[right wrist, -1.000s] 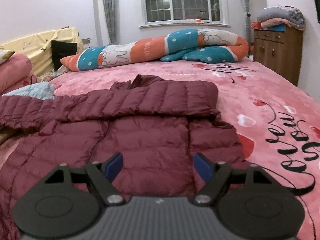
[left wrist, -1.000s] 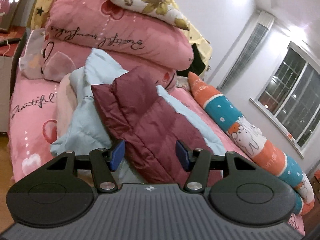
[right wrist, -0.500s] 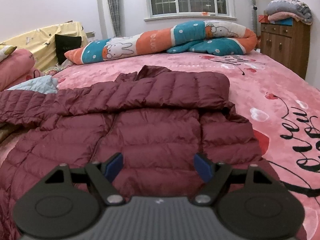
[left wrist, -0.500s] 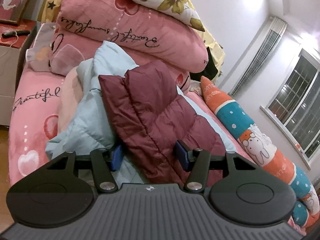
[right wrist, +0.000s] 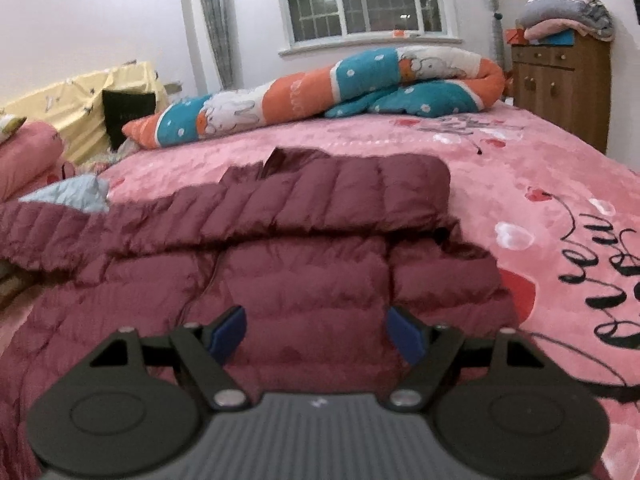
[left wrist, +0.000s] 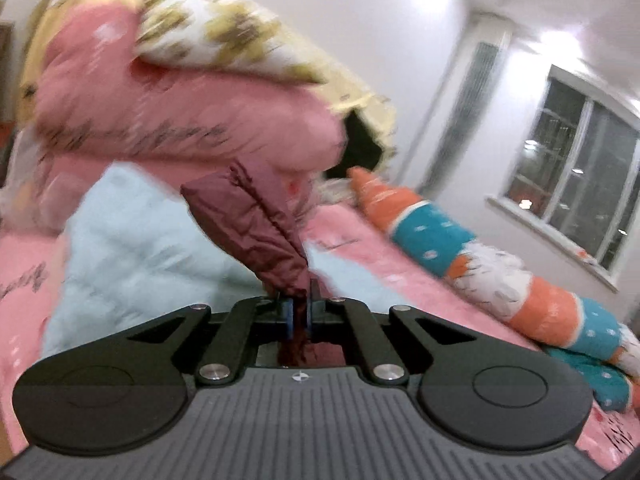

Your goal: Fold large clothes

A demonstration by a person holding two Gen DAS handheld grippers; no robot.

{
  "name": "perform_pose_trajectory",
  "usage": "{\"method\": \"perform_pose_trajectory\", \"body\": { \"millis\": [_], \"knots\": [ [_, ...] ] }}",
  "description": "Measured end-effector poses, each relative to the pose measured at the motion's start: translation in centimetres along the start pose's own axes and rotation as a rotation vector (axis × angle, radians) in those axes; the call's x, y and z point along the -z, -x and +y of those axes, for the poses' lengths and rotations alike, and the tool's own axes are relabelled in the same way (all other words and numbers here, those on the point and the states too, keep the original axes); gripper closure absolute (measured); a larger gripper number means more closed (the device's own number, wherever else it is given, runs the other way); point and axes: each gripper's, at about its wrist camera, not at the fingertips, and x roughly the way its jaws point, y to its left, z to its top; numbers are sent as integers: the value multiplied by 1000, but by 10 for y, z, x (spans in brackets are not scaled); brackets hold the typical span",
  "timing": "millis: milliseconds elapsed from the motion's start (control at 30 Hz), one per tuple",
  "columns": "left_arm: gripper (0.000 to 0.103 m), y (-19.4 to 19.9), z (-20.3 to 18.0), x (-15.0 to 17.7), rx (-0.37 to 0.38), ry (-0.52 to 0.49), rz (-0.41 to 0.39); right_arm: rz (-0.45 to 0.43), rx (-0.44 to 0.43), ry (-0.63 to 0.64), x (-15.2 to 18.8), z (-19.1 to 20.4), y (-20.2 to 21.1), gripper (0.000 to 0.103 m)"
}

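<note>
A maroon puffer jacket [right wrist: 304, 280] lies spread on the pink bedspread [right wrist: 520, 176], one sleeve folded across its chest. My right gripper [right wrist: 316, 334] hovers open just above the jacket's lower body, nothing between its blue pads. In the left wrist view, which is blurred by motion, my left gripper [left wrist: 299, 316] is shut on the jacket's other sleeve [left wrist: 248, 224]. The maroon cloth is pinched between the pads and rises from them, lifted off the light blue garment [left wrist: 136, 248] beneath.
Pink pillows [left wrist: 180, 120] and a floral pillow [left wrist: 216, 40] are stacked at the head of the bed. A long orange and teal bolster [right wrist: 320, 88] lies along the far edge under the window. A wooden dresser [right wrist: 560, 84] stands at the right.
My left gripper closed on the maroon sleeve and rose with it, the sleeve now bunched and lifted. The right gripper stayed open over the jacket with little movement.
</note>
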Motion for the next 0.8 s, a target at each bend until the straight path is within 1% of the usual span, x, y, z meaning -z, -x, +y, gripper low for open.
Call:
{"method": "perform_pose_trajectory", "body": {
  "millis": [67,200,300,367,467,533,600,667,733,800],
  "knots": [
    [103,13,-31,-7,63,-51,-32,-29,-1,-27,-5,-7,2,25],
    [103,35,-96,-12,200,-132,-52,-73,17,-81,-14,-24,3,25],
    [103,55,-151,-5,309,-199,-55,-109,38,-128,-21,-41,5,25],
    [103,68,-189,8,384,-247,-44,-131,38,-158,-25,-52,6,25],
    [103,84,-238,37,480,-308,-9,-164,71,-179,-33,-70,7,25],
    [103,94,-268,62,542,-342,25,-178,74,-233,-38,-85,8,25],
    [103,102,-293,89,592,-374,64,-187,74,-320,-41,-102,10,25],
    [102,110,-320,122,638,-420,106,-186,83,-379,-41,-115,9,25],
    [102,115,-340,153,673,-460,148,-187,88,-443,-42,-128,9,25],
    [102,117,-357,185,697,-503,192,-187,89,-479,-42,-136,10,25]
  ]
}}
